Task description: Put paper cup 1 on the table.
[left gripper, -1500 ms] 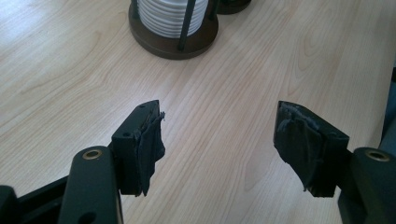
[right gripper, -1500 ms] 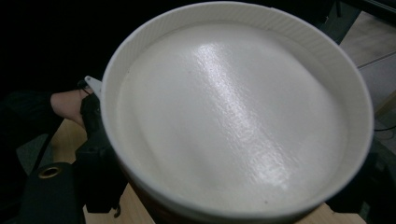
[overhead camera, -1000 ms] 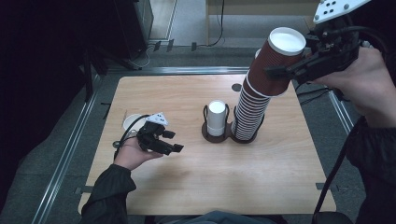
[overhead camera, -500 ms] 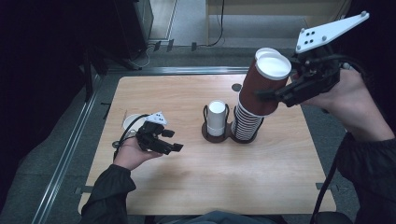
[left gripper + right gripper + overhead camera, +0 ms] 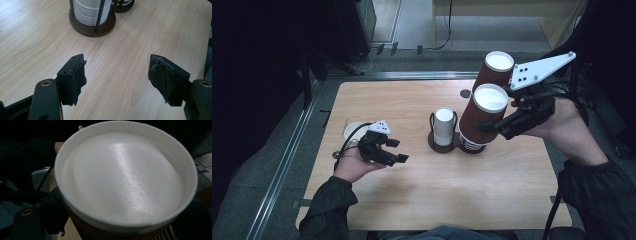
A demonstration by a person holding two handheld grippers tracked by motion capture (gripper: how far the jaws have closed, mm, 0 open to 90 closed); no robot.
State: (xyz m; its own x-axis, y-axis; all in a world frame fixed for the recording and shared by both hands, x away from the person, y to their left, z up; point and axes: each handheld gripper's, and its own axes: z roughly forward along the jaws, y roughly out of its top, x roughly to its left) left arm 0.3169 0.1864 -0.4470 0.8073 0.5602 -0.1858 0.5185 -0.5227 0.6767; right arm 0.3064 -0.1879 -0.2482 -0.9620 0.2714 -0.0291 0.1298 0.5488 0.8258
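white cup stack [image 5: 443,126] — wire holder [image 5: 432,141], table [image 5: 412,100]

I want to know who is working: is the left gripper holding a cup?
No, the left gripper has its jaws wide apart over bare table, with nothing between them.

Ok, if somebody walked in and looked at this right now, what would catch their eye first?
Probably the tall stack of brown cups leaning near the middle of the wooden table, with the right hand-held gripper clamped on its side. Next to it, a dark holder carries a short stack of white lids. At the table's left side, the left hand-held gripper hangs open above the wood, holding nothing.
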